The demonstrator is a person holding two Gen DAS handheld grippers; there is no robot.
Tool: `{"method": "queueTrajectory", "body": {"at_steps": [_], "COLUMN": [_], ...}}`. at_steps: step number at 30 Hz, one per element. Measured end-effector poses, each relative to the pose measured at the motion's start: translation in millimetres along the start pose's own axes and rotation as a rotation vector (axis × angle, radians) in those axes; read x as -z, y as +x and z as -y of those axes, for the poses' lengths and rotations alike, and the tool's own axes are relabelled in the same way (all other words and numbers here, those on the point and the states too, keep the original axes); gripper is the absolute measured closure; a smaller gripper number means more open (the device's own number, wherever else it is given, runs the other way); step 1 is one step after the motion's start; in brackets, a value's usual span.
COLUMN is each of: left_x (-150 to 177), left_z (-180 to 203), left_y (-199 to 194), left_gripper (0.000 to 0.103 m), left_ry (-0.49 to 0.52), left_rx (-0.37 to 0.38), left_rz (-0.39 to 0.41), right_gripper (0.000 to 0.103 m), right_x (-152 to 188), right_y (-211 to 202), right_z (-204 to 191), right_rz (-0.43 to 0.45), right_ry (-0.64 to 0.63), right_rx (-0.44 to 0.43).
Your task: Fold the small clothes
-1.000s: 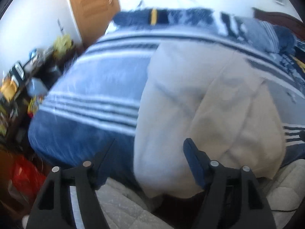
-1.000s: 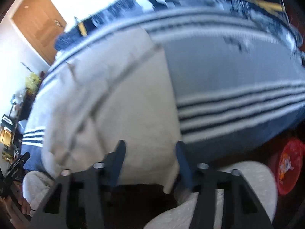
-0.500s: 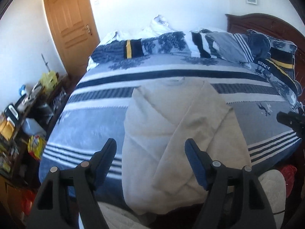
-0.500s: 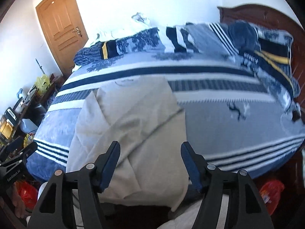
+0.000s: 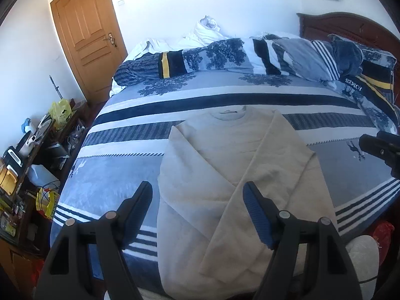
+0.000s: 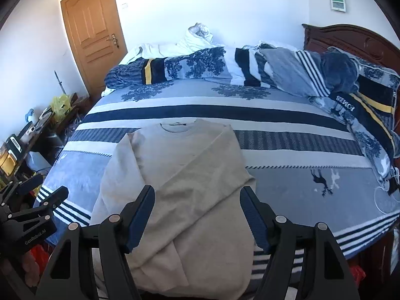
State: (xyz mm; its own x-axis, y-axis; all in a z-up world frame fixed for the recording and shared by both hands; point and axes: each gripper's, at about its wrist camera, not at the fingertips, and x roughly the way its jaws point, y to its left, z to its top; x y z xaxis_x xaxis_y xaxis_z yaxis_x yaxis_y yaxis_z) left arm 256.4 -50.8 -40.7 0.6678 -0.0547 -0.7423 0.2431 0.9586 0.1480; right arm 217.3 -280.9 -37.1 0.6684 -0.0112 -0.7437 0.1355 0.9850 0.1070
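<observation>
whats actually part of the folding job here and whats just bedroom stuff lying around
Part of the job:
beige sweater, sleeves folded across its front
left gripper, open, empty
right gripper, open, empty
bed, the folding surface

Just lying about:
rolled quilt
pillow
yellow bag
door

Beige sweater point(image 5: 225, 175) flat on striped bed point(image 5: 120, 175), left claw point(image 5: 197, 197) open above

The sweater's point(image 5: 225, 175) hem is hidden behind both tools' fingers.

"GenRobot.AI" is printed on the left gripper point(image 6: 42, 197)'s black body.
</observation>
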Motion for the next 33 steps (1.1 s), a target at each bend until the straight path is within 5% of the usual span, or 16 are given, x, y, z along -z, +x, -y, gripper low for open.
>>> {"method": "queueTrajectory", "body": {"at_steps": [33], "left_x": [-74.8], "left_z": [-17.1], "left_y": [162.4], "left_gripper": [0.029], "left_ry": [-0.045], "left_rx": [0.006], "left_rz": [-0.134], "right_gripper": [0.028], "right_x": [-71.0], "right_y": [144.6], "right_z": [18.7], "right_rz": [-0.074], "right_ry": [-0.041], "right_rx": [0.048]}}
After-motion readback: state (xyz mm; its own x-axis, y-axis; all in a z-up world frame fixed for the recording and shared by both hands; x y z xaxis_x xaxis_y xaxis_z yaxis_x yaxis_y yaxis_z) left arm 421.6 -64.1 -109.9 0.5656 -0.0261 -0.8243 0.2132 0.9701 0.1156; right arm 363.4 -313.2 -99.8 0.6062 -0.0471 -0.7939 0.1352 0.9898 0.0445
